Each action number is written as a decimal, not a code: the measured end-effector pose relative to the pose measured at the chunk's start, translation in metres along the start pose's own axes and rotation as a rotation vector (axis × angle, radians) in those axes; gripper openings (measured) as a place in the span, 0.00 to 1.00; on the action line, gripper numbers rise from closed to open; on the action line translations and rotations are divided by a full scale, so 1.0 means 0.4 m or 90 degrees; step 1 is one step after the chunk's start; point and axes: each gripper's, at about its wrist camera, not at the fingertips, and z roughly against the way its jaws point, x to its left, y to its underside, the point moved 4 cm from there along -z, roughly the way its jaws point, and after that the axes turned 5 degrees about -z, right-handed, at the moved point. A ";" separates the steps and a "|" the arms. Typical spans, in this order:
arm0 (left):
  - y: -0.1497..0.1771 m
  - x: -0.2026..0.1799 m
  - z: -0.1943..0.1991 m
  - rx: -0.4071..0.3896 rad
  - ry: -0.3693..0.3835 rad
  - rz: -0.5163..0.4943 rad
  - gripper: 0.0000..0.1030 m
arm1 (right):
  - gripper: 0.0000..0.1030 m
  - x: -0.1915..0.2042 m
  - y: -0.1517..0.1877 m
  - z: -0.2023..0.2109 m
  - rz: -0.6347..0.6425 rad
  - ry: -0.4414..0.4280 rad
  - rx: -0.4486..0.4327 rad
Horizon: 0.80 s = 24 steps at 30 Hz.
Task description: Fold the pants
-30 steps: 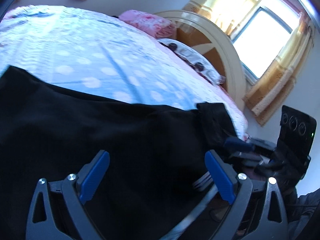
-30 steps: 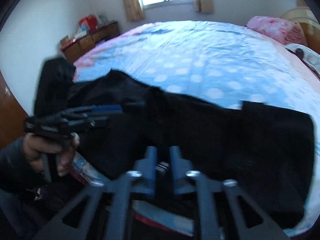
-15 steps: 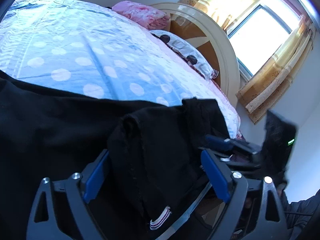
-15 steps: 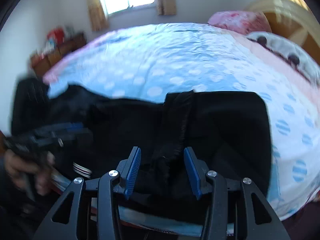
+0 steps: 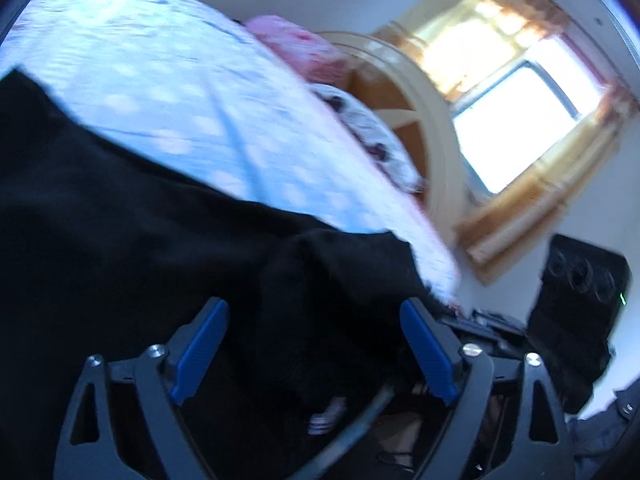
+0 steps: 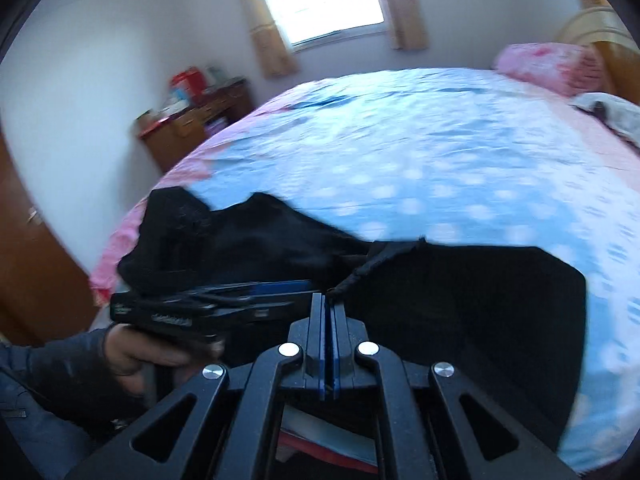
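Black pants (image 6: pixel 460 300) lie spread along the near edge of the bed, with one end heaped at the left (image 6: pixel 240 240). My right gripper (image 6: pixel 328 300) is shut, its blue pads pressed together on a thin raised ridge of the pants' edge (image 6: pixel 360 270). Just left of it, a hand (image 6: pixel 132 348) holds my left gripper (image 6: pixel 296 288), seen side-on. In the left wrist view the left gripper (image 5: pixel 312 306) stands wide with its jaws closing; a bunched fold of the pants (image 5: pixel 320 300) sits between the blue pads (image 5: pixel 200 348) without being pressed.
The bed (image 6: pixel 440 140) has a blue dotted sheet with a pink border. A pink pillow (image 6: pixel 548 60) and a curved headboard (image 5: pixel 436 128) are at the far end. A wooden cabinet (image 6: pixel 192 120) stands by the wall at left, and a brown door (image 6: pixel 24 260) nearer.
The right gripper's jaws, half a second ago open around a pants fold, have closed on it. A fold of pants came up between the left gripper's jaws, which narrowed a little.
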 end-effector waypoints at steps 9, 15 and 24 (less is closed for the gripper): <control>-0.004 -0.004 0.006 -0.001 0.008 -0.008 0.90 | 0.32 -0.083 0.071 -0.117 -0.024 0.026 0.110; -0.003 -0.057 -0.063 0.044 0.001 -0.051 0.90 | 0.46 -0.123 0.086 0.024 -0.017 0.057 0.057; -0.002 -0.125 -0.180 0.114 -0.102 -0.156 0.29 | 0.46 -0.385 0.088 0.183 -0.198 0.207 -0.037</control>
